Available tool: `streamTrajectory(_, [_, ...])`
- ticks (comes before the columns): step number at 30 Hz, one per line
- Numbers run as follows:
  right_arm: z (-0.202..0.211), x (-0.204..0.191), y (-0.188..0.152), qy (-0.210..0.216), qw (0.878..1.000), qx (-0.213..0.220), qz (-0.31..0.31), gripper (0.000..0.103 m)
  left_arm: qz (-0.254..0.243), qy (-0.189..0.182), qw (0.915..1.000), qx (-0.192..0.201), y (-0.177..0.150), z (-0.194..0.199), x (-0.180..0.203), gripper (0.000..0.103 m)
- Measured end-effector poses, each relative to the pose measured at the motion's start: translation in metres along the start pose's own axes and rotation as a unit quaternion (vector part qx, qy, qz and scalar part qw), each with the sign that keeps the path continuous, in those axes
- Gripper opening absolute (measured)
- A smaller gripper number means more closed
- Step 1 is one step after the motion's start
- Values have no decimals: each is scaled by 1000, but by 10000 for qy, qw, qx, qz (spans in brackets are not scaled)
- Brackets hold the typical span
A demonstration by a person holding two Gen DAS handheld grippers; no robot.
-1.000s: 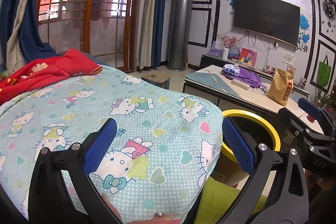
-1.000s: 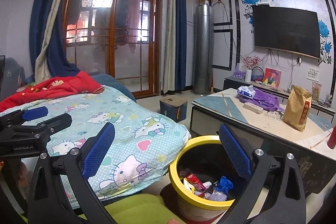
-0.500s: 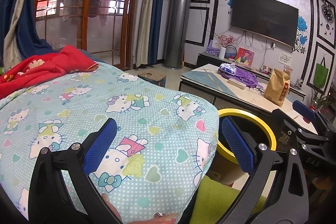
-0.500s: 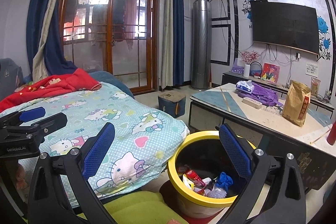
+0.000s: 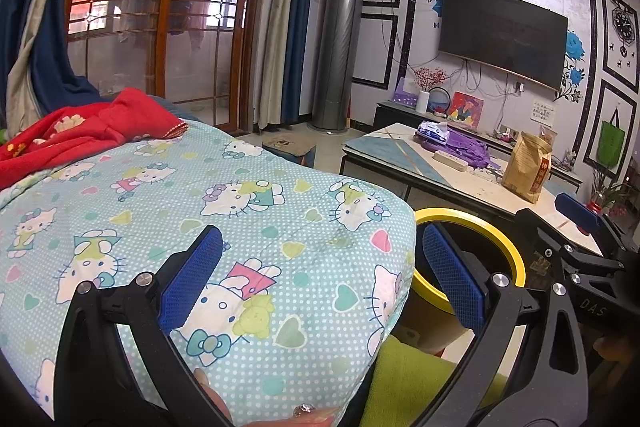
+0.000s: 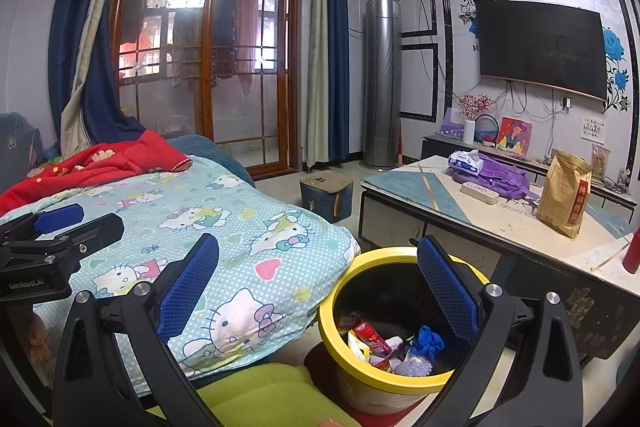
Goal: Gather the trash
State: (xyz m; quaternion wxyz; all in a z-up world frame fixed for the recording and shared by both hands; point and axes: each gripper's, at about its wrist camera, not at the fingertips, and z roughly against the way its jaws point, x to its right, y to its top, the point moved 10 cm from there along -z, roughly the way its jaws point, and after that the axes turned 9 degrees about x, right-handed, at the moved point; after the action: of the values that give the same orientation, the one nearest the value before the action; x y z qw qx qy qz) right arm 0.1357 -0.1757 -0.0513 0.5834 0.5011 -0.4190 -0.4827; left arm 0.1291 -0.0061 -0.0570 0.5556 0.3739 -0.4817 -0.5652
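Observation:
A yellow-rimmed trash bin (image 6: 404,253) stands on the floor between a sofa and a coffee table; it holds wrappers (image 6: 372,339) and a crumpled blue piece (image 6: 428,341). Its rim also shows in the left wrist view (image 5: 472,217). My right gripper (image 6: 316,287) is open and empty, held above the bin's near side. My left gripper (image 5: 320,279) is open and empty, over the Hello Kitty blanket (image 5: 248,227). Each gripper shows at the edge of the other's view.
The coffee table (image 6: 500,223) right of the bin carries a brown paper bag (image 6: 564,195), a purple cloth (image 6: 500,175), a tissue pack (image 6: 464,163) and a power strip (image 6: 480,191). A red blanket (image 6: 100,167) lies at the sofa's far end. A green cushion (image 6: 264,395) lies below.
Both views have shifted slightly, the scene sitting a little lower in the frames. Both grippers stay open and empty.

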Motion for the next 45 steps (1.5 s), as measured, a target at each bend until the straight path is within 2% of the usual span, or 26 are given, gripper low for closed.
streamTrajectory(33, [0,2,1,-2,10000,-6,-6,97,8,-18,10000,-4,0,1,1,92])
streamTrajectory(45, [0,3,2,5,10000,-10,-20,97,0,-25,9997,-261,-9,-6,3,92])
